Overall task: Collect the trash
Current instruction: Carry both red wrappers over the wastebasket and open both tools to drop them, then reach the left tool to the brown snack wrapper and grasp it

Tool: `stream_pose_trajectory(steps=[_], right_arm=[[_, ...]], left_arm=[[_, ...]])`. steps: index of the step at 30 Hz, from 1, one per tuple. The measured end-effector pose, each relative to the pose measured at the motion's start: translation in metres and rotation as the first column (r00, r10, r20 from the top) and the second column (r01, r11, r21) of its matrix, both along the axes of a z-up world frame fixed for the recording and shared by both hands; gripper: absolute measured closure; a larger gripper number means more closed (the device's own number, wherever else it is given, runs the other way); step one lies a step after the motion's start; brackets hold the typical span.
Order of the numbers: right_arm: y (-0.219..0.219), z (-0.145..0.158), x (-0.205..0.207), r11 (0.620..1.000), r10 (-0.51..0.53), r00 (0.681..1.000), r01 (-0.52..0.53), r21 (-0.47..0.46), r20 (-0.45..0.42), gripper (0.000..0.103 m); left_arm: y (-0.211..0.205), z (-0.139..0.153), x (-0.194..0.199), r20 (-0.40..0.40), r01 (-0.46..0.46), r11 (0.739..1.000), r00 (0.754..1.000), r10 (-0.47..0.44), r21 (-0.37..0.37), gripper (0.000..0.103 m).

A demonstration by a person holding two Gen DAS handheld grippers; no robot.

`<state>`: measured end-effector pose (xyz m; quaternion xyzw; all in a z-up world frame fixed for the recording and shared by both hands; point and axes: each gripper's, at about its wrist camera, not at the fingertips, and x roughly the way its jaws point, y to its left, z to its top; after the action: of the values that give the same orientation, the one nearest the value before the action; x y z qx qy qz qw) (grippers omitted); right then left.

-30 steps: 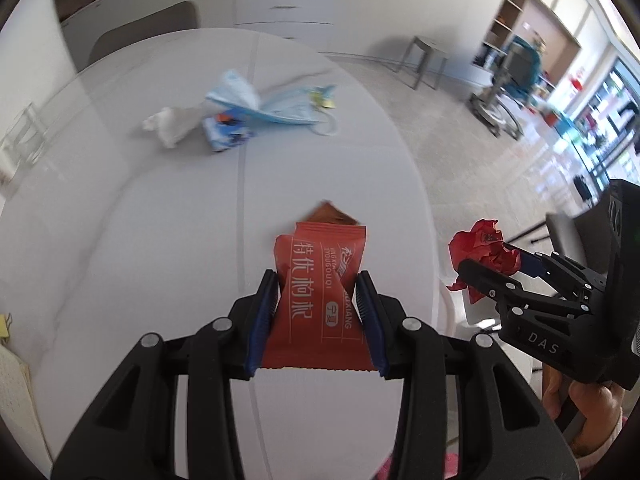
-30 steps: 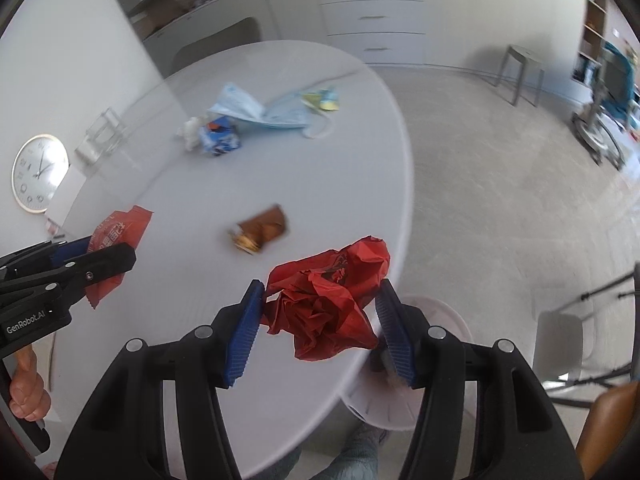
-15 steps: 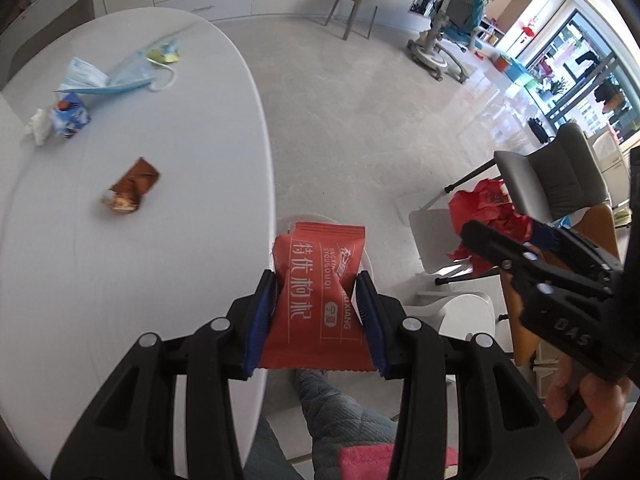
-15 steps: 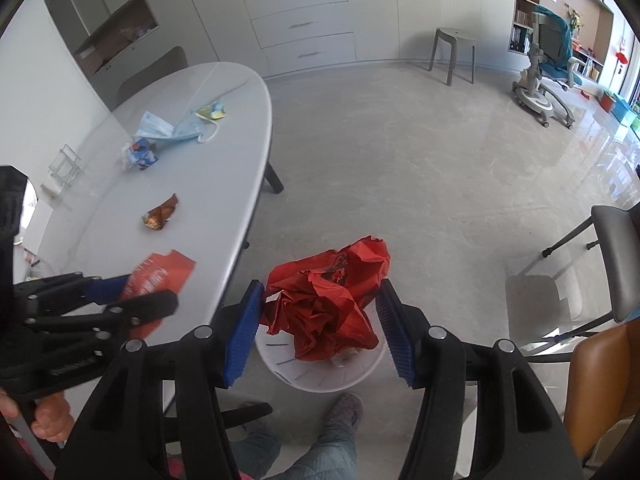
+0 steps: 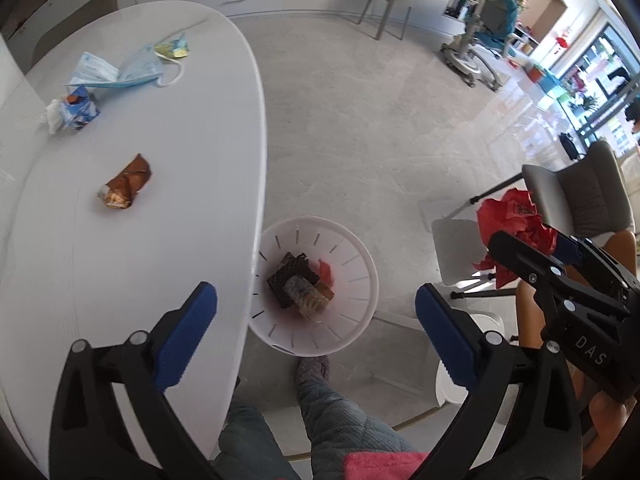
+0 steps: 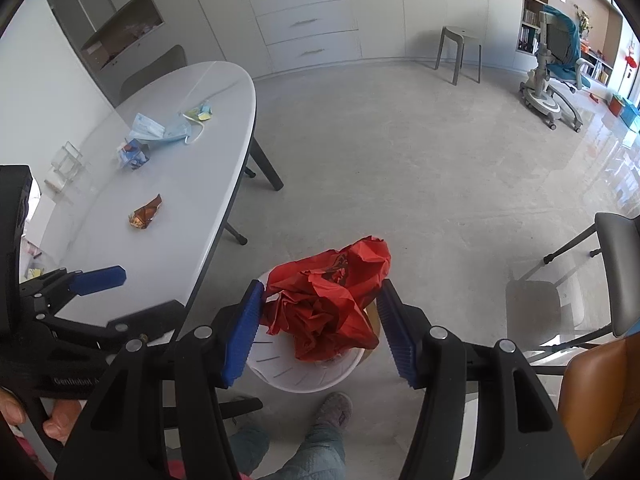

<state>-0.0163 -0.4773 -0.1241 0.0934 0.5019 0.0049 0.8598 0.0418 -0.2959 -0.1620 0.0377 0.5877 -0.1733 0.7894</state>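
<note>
So the collecting is partway done. The left gripper (image 5: pixel 316 300) hangs over the white bin (image 5: pixel 360 256), which stands on the floor just beside the table (image 5: pixel 120 240) edge; its jaws have just been opening and now stand spread wide with nothing between them. Inside the bin lie dark wrappers (image 5: pixel 294 276) and a bit of red at about 2 o'clock from them, which may be the packet just let go, though it is too small to tell for sure. The right gripper (image 6: pixel 318 322) is pinching a crumpled red wrapper (image 6: pixel 332 304) between its blue pads (image 6: pixel 244 332), and in its own view that wad sits right over the bin (image 6: pixel 304 380), so the drop looks near but is not yet made. In the left wrist view the same right gripper (image 5: pixel 520 240) shows at 3 o'clock, off to the side of the bin. Left on the table: a brown wrapper (image 5: pixel 126 188) at 10 o'clock from the bin, and farther off, toward 11 o'clock, a cluster of a small blue carton (image 5: pixel 78 110) with a white tissue (image 5: pixel 52 118) touching it, a blue face mask (image 5: pixel 120 72) and a small yellow-green scrap (image 5: pixel 174 46) just beside the mask. By my reckoning one release and at least two more trips to the table remain.
</note>
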Motion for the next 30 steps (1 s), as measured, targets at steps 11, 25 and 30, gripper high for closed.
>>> stream_pose_trajectory(steps=[11, 25, 30], right_arm=[[0.021, -0.027, 0.024, 0.997, 0.065, 0.997, -0.064, 0.040, -0.048, 0.041], [0.031, -0.038, 0.043, 0.999, 0.037, 0.995, -0.035, 0.027, -0.092, 0.006], [0.022, -0.028, 0.041, 0.999, 0.006, 0.997, -0.004, 0.034, -0.077, 0.004]], left_arm=[[0.039, 0.007, 0.005, 0.023, -0.093, 0.995, 0.996, 0.092, 0.030, 0.008], [0.058, 0.013, 0.007, 0.034, -0.117, 0.991, 0.993, 0.115, 0.057, 0.008], [0.058, 0.014, 0.006, 0.035, -0.119, 0.991, 0.993, 0.117, 0.056, 0.008]])
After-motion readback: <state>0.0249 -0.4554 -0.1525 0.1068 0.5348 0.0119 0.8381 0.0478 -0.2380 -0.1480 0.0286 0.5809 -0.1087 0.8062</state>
